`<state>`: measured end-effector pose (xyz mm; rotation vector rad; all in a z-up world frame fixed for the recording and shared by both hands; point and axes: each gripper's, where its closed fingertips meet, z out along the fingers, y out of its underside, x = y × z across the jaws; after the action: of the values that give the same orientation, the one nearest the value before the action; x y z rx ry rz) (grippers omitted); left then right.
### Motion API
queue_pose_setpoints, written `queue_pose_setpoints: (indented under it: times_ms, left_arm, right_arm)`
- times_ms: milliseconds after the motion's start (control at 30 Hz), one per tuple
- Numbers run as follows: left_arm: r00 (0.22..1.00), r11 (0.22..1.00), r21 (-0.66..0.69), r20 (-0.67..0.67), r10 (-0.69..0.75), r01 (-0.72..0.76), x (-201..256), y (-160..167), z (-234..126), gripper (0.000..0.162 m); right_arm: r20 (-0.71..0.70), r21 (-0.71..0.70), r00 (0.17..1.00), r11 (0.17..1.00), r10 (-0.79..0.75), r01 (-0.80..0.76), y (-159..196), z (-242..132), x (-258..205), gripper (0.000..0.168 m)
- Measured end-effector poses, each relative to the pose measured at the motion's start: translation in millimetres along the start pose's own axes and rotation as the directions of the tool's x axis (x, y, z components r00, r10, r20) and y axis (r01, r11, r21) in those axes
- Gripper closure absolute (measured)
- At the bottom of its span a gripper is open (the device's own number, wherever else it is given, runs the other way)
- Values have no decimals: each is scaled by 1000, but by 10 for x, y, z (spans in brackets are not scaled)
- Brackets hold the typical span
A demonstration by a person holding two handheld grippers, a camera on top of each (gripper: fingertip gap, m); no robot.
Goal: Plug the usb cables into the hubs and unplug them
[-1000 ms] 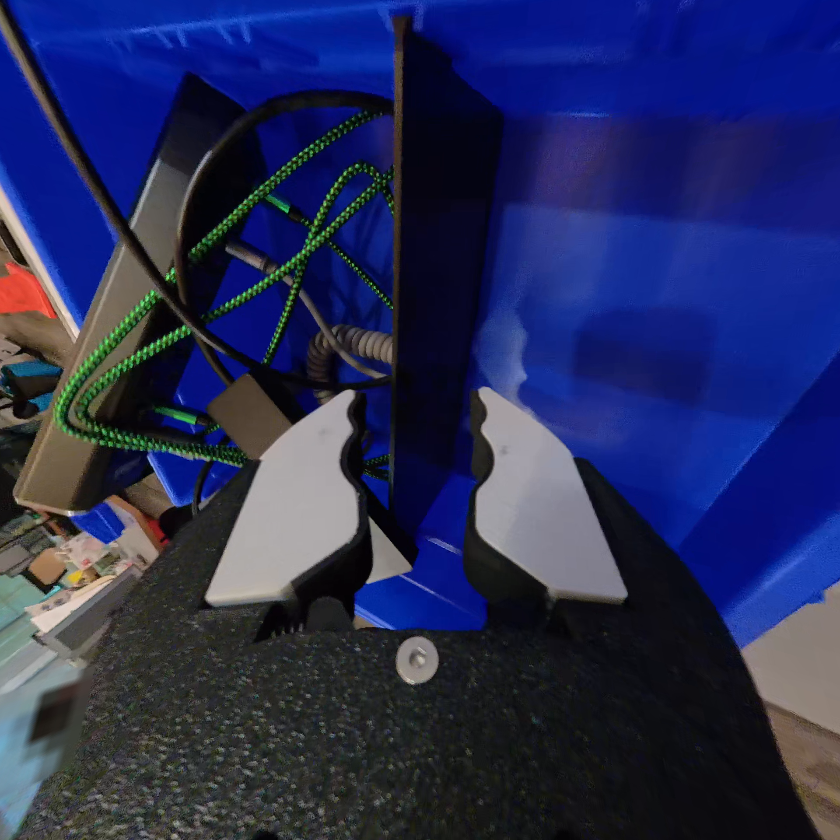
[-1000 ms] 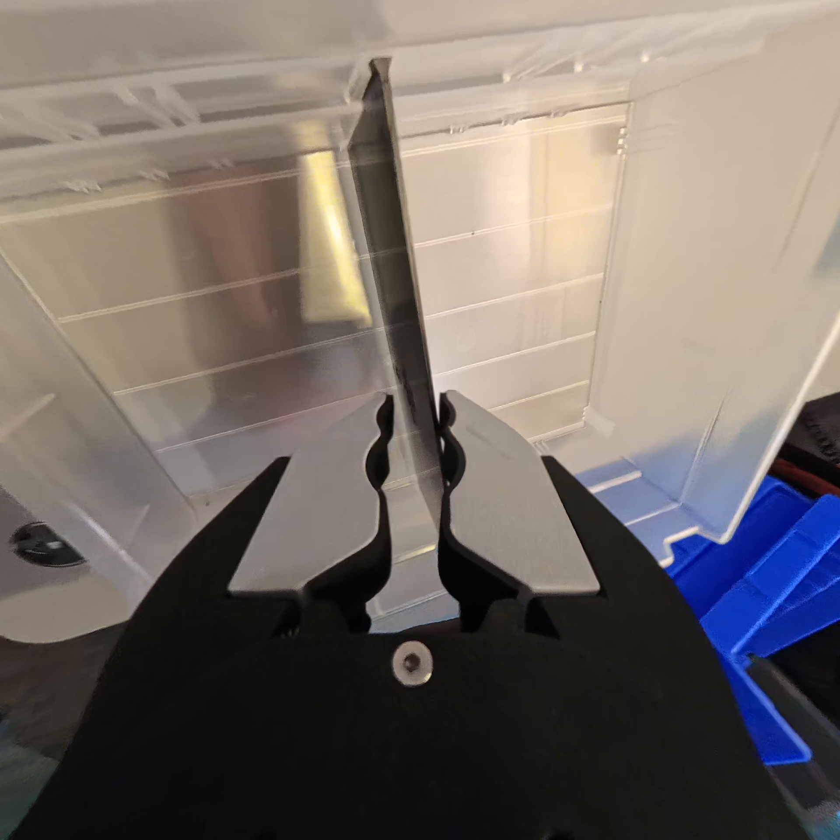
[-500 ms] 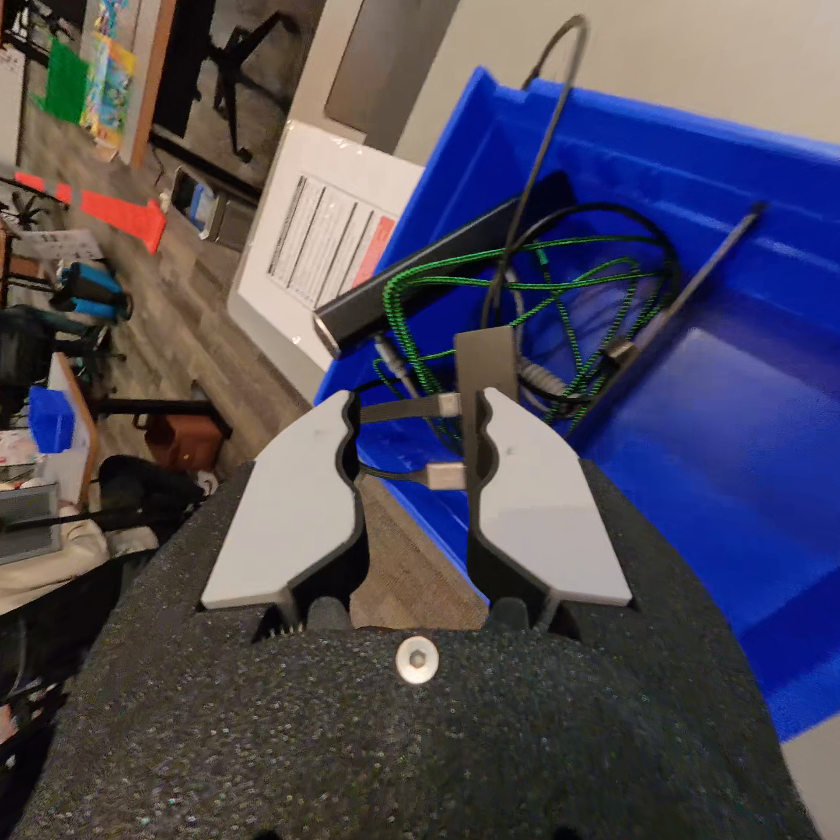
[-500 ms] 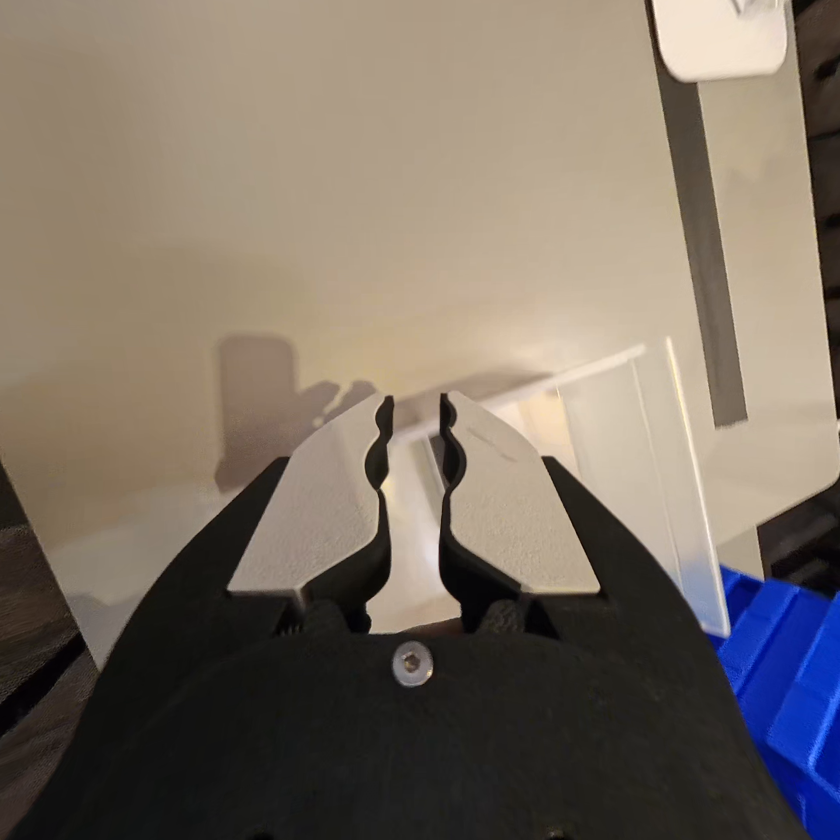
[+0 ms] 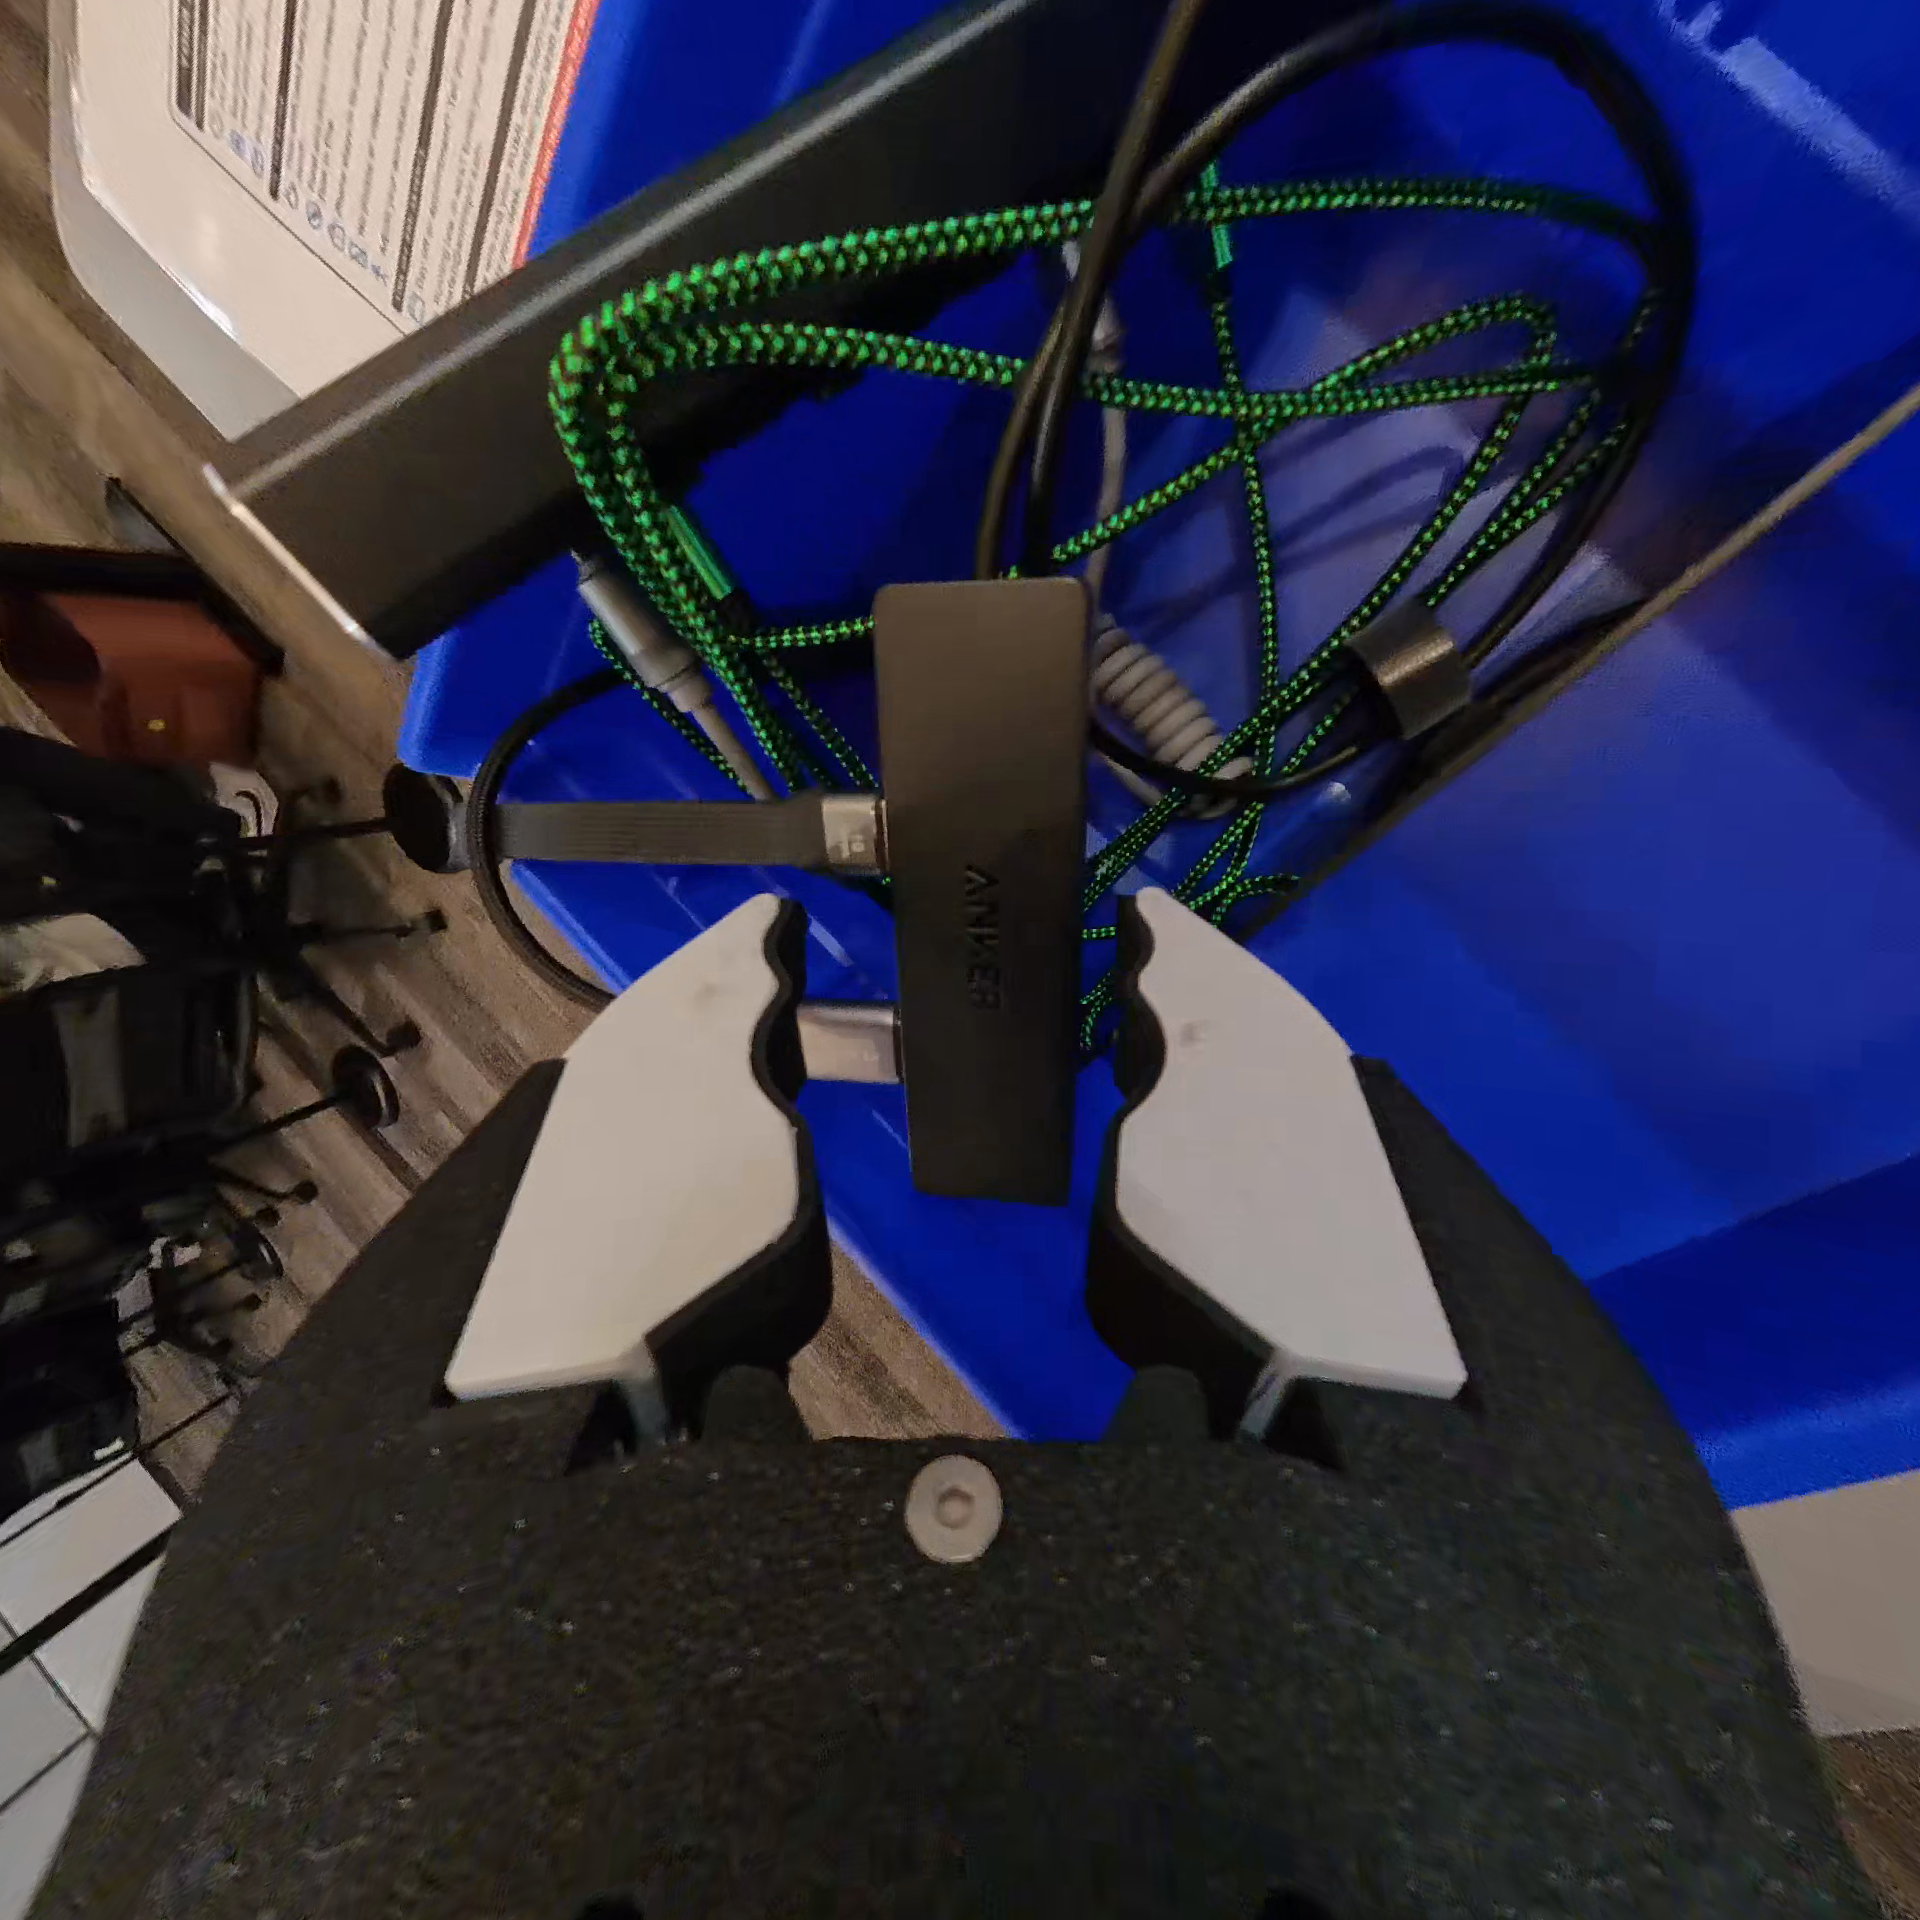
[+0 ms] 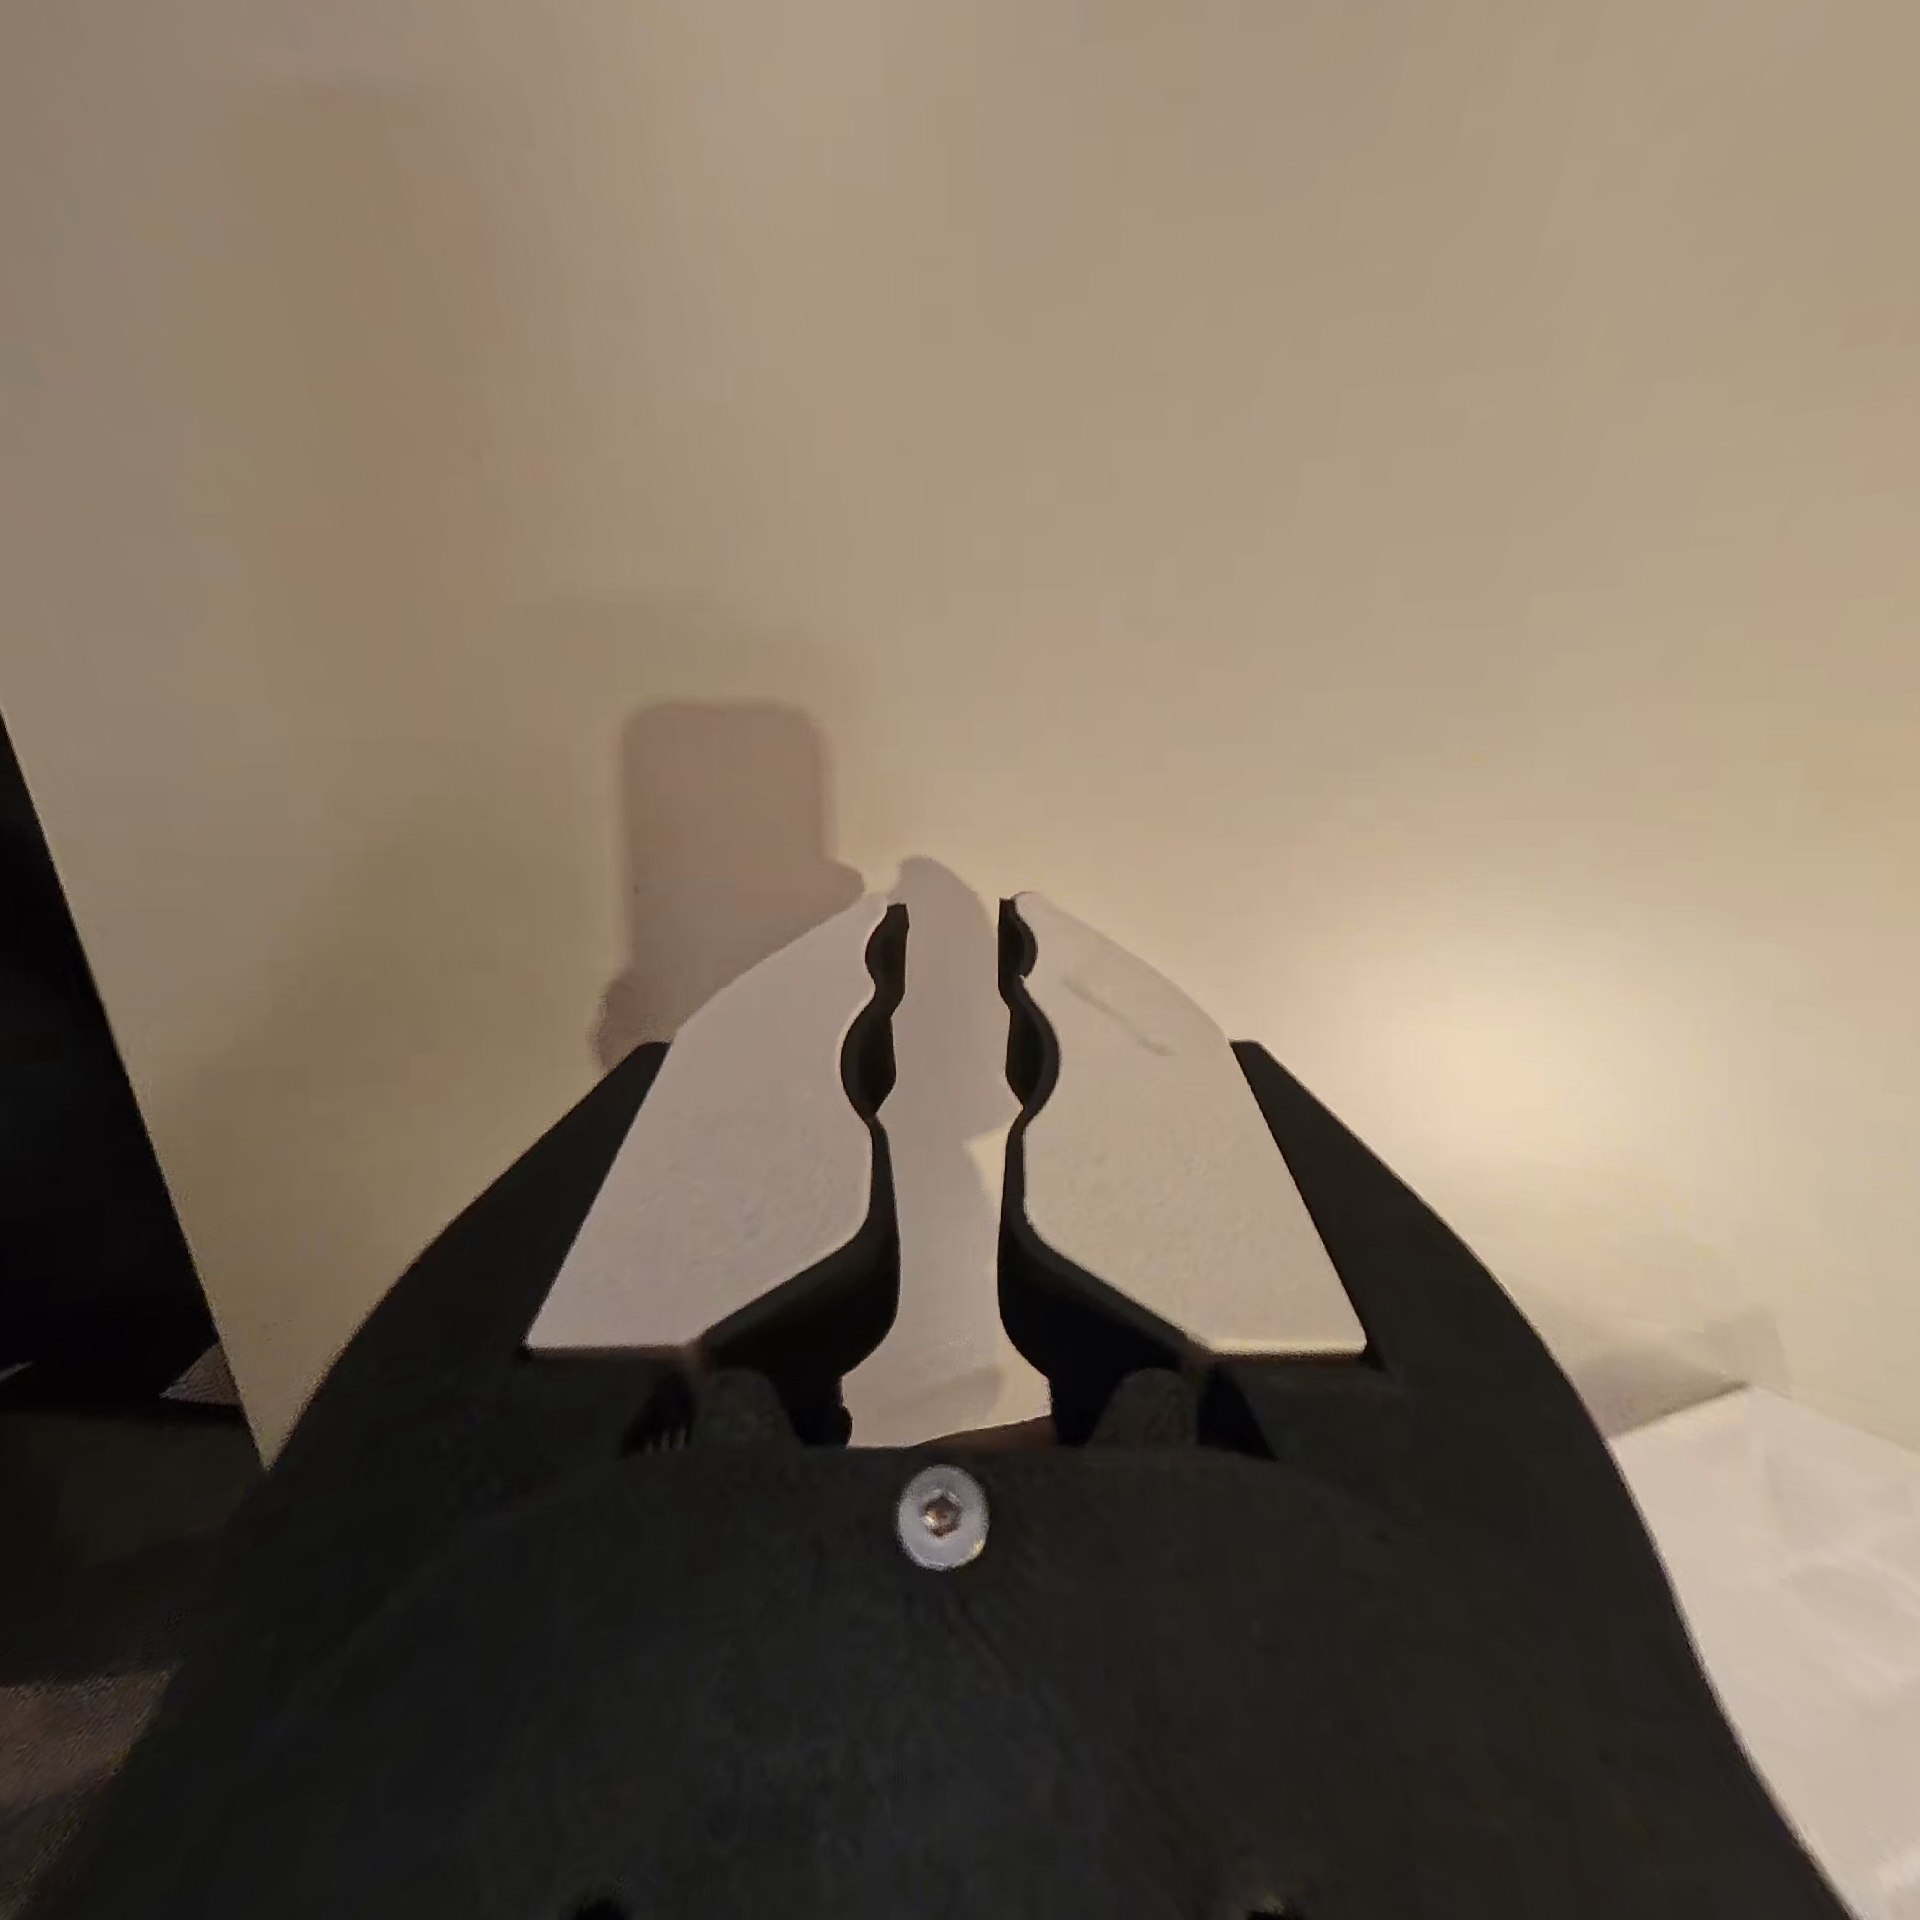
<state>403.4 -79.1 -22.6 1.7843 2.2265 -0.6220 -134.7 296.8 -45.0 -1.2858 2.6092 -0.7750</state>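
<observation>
Though its raised lettering is readable, the small black hub (image 5: 977, 894) hangs between the spread, non-touching fingers of the left claw (image 5: 961, 914), flat cable (image 5: 665, 829) plugged in at nine o'clock. At one o'clock, green cables (image 5: 1226, 395) tangle in the blue bin (image 5: 1662, 935). The right claw (image 6: 948, 906), slightly parted, empty, faces a bare wall (image 6: 1039, 364).

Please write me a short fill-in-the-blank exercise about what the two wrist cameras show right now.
1. The small black hub sits between the fingers of the ____ gripper.
2. The braided cable is black and ____.
3. The bin holding the cables is ____.
4. The right gripper holds ____.

Missing words: left; green; blue; nothing
</observation>
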Motion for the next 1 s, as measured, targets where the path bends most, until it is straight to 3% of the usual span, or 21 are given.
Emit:
queue_pose_setpoints:
  times_ms: [233,333,500,667,833,1000]
  left_arm:
    - [1000,994,-111,10,-16,17,-4,68,126,125]
    - [999,995,-93,34,-21,24,-54,71,28,125]
    - [993,996,-77,116,-26,35,-234,67,-405,125]
    - [953,997,-42,301,-42,58,-597,-27,-1033,125]
    - [902,994,104,425,-74,32,-748,-487,-1653,125]
    - [890,948,305,451,-64,-87,-491,-1415,-2091,125]
  right_arm:
    - [5,36,1000,999,27,-27,56,261,-103,153]
    - [-2,99,998,993,61,-61,21,286,-112,154]
    - [-13,150,997,986,77,-74,1,356,-109,156]
    - [-16,192,997,979,79,-74,-56,407,-54,156]
    - [-23,241,996,968,84,-76,-158,457,56,156]
    - [-44,304,995,950,85,-67,-378,471,210,156]
